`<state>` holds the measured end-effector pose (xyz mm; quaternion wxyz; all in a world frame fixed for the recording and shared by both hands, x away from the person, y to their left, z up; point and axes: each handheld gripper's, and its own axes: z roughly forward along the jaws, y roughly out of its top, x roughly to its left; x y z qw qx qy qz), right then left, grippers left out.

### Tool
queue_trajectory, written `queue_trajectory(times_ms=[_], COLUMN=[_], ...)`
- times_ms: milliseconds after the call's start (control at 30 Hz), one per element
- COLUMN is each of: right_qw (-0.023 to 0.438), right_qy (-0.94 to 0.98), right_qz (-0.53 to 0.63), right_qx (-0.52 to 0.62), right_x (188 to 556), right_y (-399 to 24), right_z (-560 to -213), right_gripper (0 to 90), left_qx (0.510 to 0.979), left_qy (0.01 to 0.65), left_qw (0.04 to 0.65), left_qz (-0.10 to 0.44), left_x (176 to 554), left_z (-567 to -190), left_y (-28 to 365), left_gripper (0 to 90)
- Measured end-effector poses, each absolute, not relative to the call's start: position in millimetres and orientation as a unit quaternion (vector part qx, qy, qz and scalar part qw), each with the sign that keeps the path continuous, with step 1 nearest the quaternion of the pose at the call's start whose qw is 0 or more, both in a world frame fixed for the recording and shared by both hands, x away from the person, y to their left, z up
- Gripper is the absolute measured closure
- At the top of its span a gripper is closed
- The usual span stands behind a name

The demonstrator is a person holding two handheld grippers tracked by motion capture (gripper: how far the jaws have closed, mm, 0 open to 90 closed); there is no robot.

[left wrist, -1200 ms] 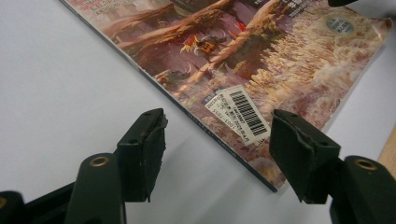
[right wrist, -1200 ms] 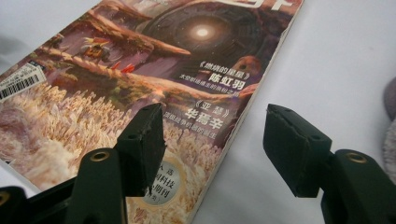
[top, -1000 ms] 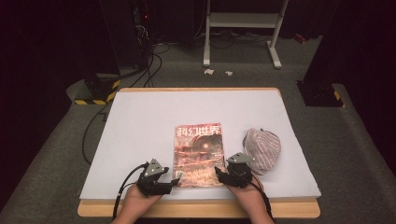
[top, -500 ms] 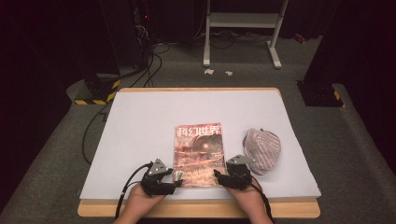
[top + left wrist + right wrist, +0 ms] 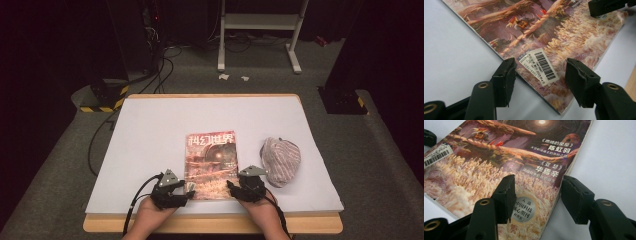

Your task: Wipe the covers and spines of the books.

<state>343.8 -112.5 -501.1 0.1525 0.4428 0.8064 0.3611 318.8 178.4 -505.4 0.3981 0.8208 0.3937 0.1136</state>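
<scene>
A magazine [image 5: 211, 165] with a reddish-brown illustrated cover lies flat on the white table sheet [image 5: 150, 130]. My left gripper [image 5: 189, 186] is at its near left corner. In the left gripper view the open jaws [image 5: 540, 65] straddle that corner and its barcode sticker [image 5: 546, 71]; they have just been closing. My right gripper [image 5: 231, 186] is at the near right corner. Its open jaws [image 5: 537, 180] have also been closing, one over the cover [image 5: 499, 157] and one over the sheet beside the edge. Neither gripper's pads press on the magazine.
A striped fabric cap [image 5: 281, 161] lies just right of the magazine, close to my right gripper. The table's wooden front edge [image 5: 210, 225] runs below my hands. On the floor behind are cables [image 5: 165, 60], a white metal stand [image 5: 260, 30] and a black-yellow striped base [image 5: 102, 100].
Both grippers stay at the magazine's near corners. The magazine and the cap lie where they were.
</scene>
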Motion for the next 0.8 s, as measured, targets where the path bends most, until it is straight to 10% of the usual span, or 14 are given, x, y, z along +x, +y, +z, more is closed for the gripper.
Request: queue_trajectory(times_ms=[800], right_qw=[0.145], right_qy=[0.817], right_qz=[0.371], right_qx=[0.417], right_x=[346], right_y=[-85], right_z=[-503], right_gripper=[43.7], left_qx=[0.789], left_qy=[0.453], left_qw=[0.39], left_qz=[0.142], left_x=[335], left_z=[-507], left_y=[202], left_gripper=[35.7])
